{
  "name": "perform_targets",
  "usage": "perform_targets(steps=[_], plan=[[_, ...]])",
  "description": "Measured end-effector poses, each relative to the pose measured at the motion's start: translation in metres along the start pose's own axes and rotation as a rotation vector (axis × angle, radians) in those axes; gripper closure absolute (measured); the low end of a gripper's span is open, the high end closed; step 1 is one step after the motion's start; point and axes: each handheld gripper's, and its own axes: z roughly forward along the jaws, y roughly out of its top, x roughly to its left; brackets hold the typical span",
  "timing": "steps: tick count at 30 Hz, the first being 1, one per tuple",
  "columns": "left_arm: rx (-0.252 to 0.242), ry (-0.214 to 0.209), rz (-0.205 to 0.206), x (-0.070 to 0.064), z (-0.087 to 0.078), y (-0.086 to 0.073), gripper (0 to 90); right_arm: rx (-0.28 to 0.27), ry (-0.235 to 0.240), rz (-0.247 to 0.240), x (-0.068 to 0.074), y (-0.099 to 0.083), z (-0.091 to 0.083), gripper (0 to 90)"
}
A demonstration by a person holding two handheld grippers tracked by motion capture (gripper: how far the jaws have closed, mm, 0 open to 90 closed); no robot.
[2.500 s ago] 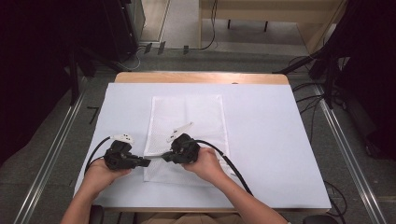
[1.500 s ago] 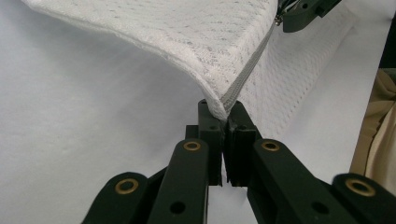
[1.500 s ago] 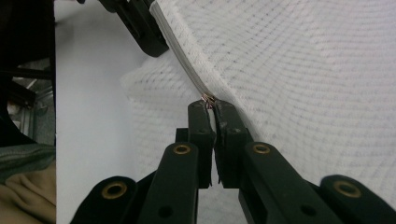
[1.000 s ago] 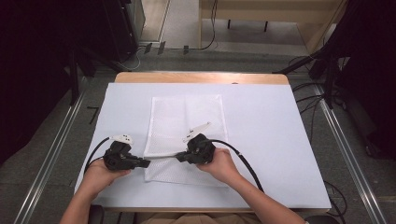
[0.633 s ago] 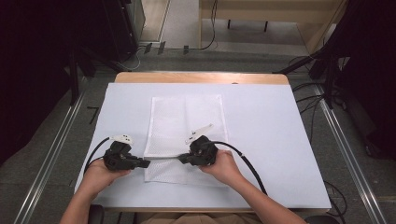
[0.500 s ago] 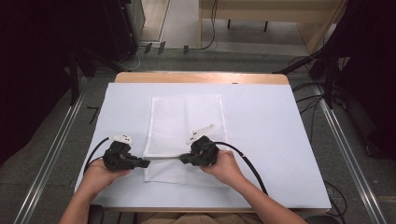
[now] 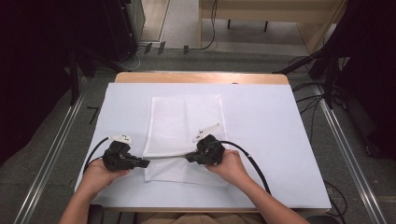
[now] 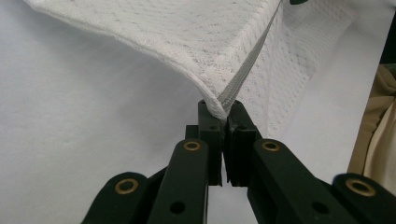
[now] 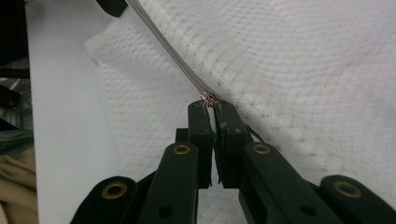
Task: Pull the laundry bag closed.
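White mesh makes up the laundry bag (image 7: 186,121) lying flat on the pale sheet (image 7: 271,126) that covers the bench (image 7: 196,77). No brand, label or writing can be read on it. Seen from the high view, the bag's long axis runs away from the person, from the near edge of the bench toward the far one, and it sits a little left of the middle. Its zipper (image 7: 168,154) crosses the near end from left to right, pulled taut and raised off the mesh between the two grippers.

At the bag's near left corner the left gripper (image 7: 144,163) has its jaws closed on the corner (image 8: 218,103) where the grey zipper tape ends. At the right end of the taut stretch, the right gripper (image 7: 190,157) is clamped on the small metal zipper pull (image 9: 208,97). Each hand (image 7: 232,166) grips its tool low on the bench, near the person.
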Motion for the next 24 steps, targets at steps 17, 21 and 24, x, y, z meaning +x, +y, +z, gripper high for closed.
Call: perform_targets(steps=[17,21,24], plan=[[0.001,-0.012,-0.011,0.001,0.0,-0.001,88.0,0.02,-0.011,0.018,-0.007,-0.009,-0.009,88.1],[0.009,-0.013,-0.013,0.003,0.0,-0.001,87.8,0.014,-0.021,0.009,-0.009,-0.011,-0.012,88.0],[0.012,-0.009,-0.012,0.002,0.001,-0.001,87.8,0.021,-0.02,0.021,-0.012,-0.013,-0.012,88.0]])
